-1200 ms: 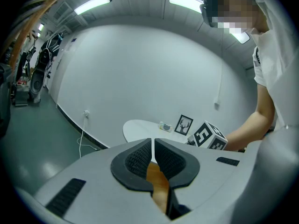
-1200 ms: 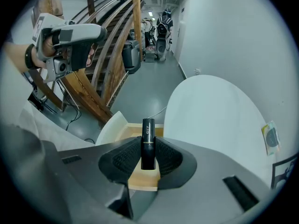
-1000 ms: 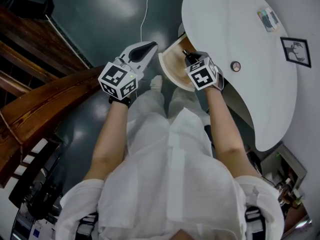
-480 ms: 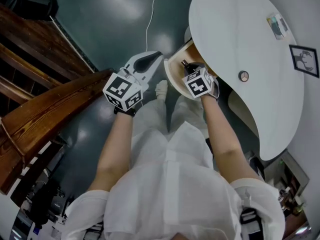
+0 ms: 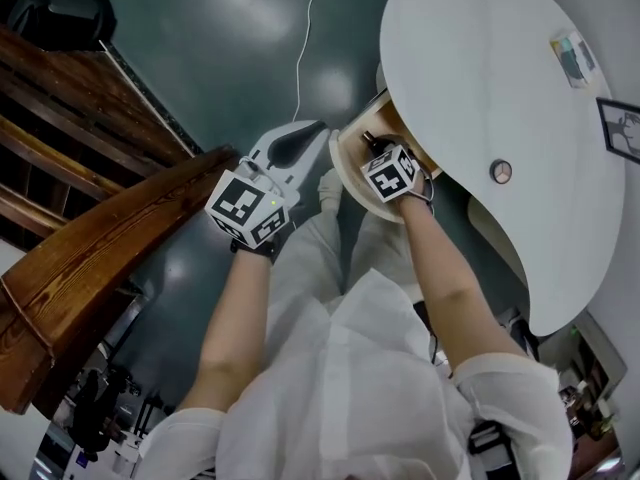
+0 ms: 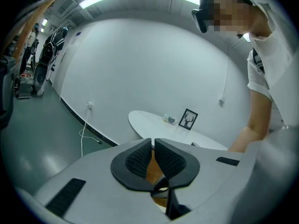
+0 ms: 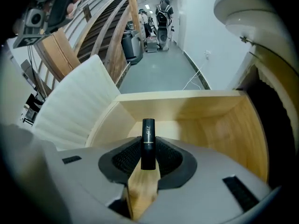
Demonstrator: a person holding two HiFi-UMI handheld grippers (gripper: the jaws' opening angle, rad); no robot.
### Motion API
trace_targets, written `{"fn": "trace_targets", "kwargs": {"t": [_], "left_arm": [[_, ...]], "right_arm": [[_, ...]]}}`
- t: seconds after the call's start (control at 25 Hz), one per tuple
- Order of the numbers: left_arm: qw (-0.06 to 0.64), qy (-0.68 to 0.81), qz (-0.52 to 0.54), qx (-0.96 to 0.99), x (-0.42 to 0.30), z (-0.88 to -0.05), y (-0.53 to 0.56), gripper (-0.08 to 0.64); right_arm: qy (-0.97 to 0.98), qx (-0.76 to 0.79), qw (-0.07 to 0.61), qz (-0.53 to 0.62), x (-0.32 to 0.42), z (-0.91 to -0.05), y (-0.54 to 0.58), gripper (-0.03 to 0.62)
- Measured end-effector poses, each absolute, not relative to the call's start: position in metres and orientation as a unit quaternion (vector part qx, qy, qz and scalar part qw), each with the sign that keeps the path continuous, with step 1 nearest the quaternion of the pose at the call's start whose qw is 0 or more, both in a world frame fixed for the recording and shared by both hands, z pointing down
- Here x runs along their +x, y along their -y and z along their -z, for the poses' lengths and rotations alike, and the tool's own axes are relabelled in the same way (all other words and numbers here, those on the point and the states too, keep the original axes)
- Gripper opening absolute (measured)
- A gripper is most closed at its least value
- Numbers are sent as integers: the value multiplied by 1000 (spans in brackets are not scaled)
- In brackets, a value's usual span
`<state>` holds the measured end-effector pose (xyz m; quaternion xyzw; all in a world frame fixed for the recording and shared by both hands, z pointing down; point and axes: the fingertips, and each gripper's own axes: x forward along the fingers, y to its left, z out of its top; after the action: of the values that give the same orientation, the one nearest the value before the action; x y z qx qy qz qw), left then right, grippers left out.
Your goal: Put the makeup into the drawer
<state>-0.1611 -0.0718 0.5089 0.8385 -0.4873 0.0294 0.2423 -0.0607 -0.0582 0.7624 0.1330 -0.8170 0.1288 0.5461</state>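
Right: my right claw (image 7: 148,149) is clenched on a small black cylindrical makeup tube with a thin gold band (image 7: 148,133). The ribbed dark rubber pads press it from both sides, and its upper end sticks out past their tips. The tube points down into the pale wooden drawer with bare, smooth inner walls (image 7: 187,111), which fills the middle of the right gripper view. The drawer stands pulled out, and its curved white fluted front panel (image 7: 74,101) is at centre left.

Progress, as I judge it: the drawer is already open and the tube is over its cavity, but it has not been let go. What is left is to lower it to the floor of the drawer, release it, and probably push the drawer shut.

Left: my left claw (image 6: 153,148) has its pads drawn together on nothing and hangs clear of the drawer, at centre left of the head view.

Surroundings: a glossy white oval tabletop (image 5: 480,88) sits above the drawer at upper right. The dark green polished floor (image 5: 230,28) lies at upper left.
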Motion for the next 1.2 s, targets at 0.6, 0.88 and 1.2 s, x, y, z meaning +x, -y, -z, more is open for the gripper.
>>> {"fn": "trace_targets", "kwargs": {"t": [0.6, 0.88, 1.2], "left_arm": [[252, 478, -42, 840, -151, -526, 79, 31], [247, 479, -40, 841, -146, -524, 79, 31], [250, 484, -42, 837, -148, -524, 73, 31]], "right_arm": [[803, 112, 577, -104, -58, -814, 65, 91], [799, 103, 586, -91, -58, -818, 62, 92], [800, 93, 585, -91, -61, -816, 59, 92]]}}
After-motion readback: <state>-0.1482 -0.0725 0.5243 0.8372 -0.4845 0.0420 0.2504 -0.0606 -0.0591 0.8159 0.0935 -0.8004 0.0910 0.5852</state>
